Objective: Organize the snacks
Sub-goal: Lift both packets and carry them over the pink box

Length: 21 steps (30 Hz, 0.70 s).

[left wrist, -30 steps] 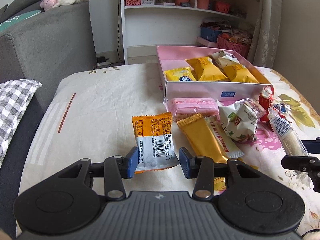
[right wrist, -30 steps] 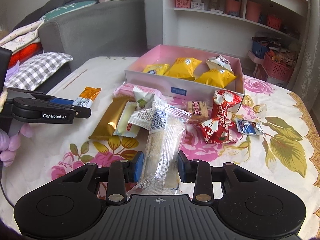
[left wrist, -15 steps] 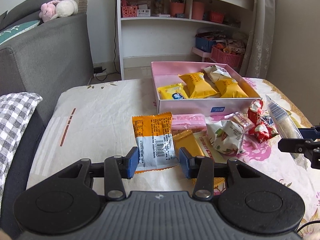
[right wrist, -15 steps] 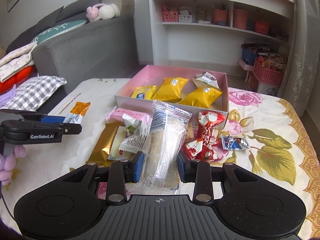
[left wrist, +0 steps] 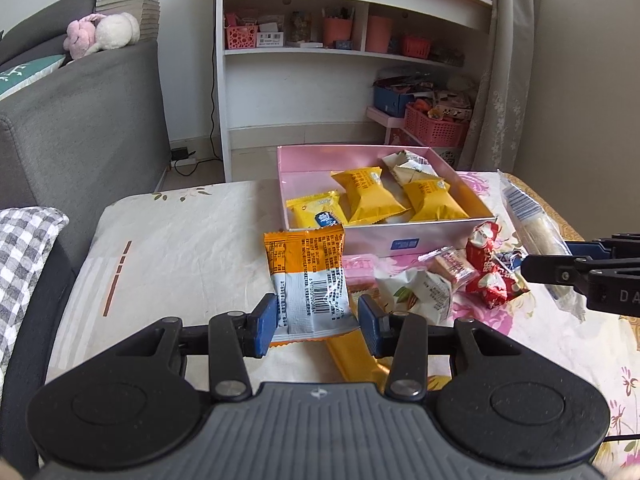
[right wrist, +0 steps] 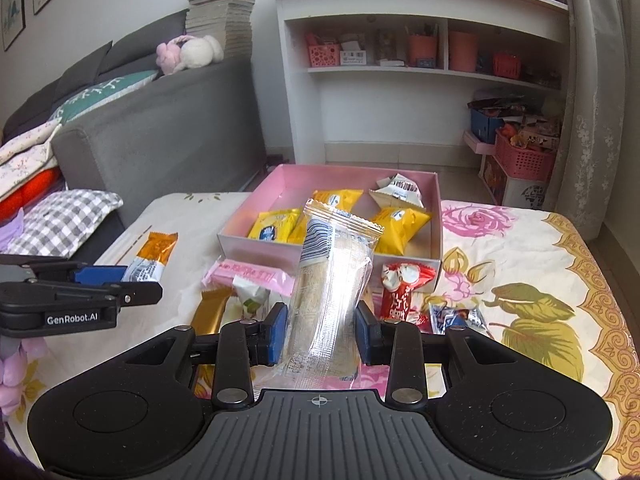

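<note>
Table (left wrist: pixel 180 240) under a floral cloth, pink box (left wrist: pixel 400 236) at its far middle, loose snacks in front of the box. Box already holds three yellow packs (left wrist: pixel 366 196) and a white wrapper (left wrist: pixel 408 162); free floor looks to be along its left and far side.

Left gripper (left wrist: pixel 316 322): jaws narrow, clamped on the lower end of the orange pack (left wrist: pixel 306 272), which stands up off the table just in front of the box's near left corner. Right gripper (right wrist: pixel 320 334): jaws narrow, clamped on the clear pack (right wrist: pixel 332 276), upright, in front of the box's near wall.

Step in hand, my read: carry both packs over the near wall and drop them in. To do it well: keep both high enough that the dangling ends clear the rim; go in one after the other so the grippers don't collide; orange pack to the bare left side, the long clear pack laid flat along a wall, not on top of the yellow ones. Release low, both wrappers are slippery and light.

Left on the table: pink bar (right wrist: pixel 256 274), gold bar (right wrist: pixel 210 308), red wrappers (right wrist: pixel 402 288), small white and blue bits.

Writing: "GenRobot.AI" on the left gripper's side in the right view; "DA" cut off on the right gripper in the left view. Barcode on the orange pack; its print is too small to read. Blue label on the box wall, unreadable.
</note>
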{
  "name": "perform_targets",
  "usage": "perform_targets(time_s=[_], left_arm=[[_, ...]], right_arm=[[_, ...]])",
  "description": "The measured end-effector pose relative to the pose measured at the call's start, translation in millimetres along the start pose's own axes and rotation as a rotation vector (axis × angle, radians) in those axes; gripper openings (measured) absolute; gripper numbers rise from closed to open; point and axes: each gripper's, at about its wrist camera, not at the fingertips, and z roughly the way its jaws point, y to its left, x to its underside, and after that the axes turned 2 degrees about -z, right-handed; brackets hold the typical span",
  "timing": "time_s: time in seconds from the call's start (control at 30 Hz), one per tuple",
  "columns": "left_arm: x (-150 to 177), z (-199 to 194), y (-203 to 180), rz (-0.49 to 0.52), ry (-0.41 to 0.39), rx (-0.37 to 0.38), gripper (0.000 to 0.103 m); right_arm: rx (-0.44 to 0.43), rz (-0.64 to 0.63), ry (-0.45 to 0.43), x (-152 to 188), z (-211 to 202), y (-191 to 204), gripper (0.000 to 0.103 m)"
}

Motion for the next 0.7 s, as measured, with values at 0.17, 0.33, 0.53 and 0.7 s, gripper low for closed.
perform_targets(time_s=[0.17, 0.33, 0.53, 0.7], left_arm=[[-9.9, 2.2, -5.3, -0.008, -0.021, 0.006, 0.04], [-19.6, 6.8, -10.4, -0.028, -0.037, 0.017, 0.04], [-27.7, 16.5, -15.8, -0.043, -0.05, 0.013, 0.04], [-33.5, 26.0, -16.2, -0.067, -0.05, 0.007, 0.04]], right_arm=[[-0.002, 0.032, -0.014, -9.3, 4.2, -3.5, 0.034], [-0.003, 0.06, -0.031, -18.8, 10.4, -8.0, 0.034], [-0.001, 0.101, -0.046, -29.4, 21.6, -14.0, 0.034], [0.004, 0.14, -0.047, -36.2, 34.6, -21.5, 0.034]])
